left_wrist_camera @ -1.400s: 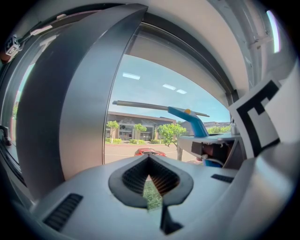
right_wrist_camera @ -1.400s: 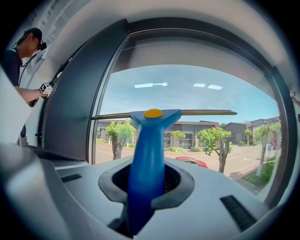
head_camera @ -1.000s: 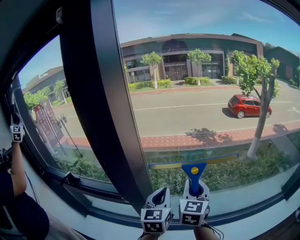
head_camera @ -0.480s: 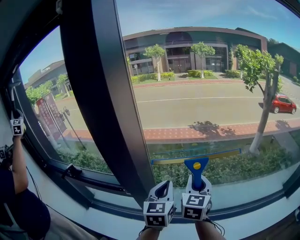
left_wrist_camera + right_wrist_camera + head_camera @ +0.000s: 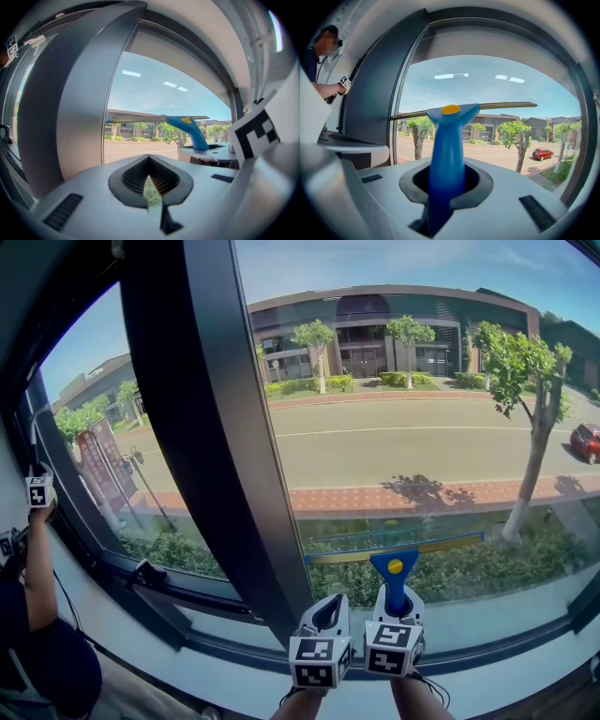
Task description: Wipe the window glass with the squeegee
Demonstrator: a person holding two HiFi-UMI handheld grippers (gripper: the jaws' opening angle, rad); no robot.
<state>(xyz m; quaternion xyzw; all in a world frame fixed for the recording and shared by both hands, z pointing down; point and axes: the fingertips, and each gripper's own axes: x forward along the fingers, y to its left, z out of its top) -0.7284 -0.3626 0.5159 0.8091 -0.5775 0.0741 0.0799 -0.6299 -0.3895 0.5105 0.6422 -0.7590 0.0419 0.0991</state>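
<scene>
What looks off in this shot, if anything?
Nothing stands out. The right gripper holds the squeegee upright by its blue handle, with the blade roughly level and low on the window glass. The left gripper sits beside it, jaws shut and empty. I can see no cracks or streaks on the glass.

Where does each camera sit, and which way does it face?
Head view: on the person's head, facing down at the window glass; shows left claw, right claw, forearms.
Left gripper view: on left claw, facing window frame; own jaws show.
Right gripper view: on right claw, facing glass along the squeegee it grips.
Shared: all show the squeegee.
</scene>
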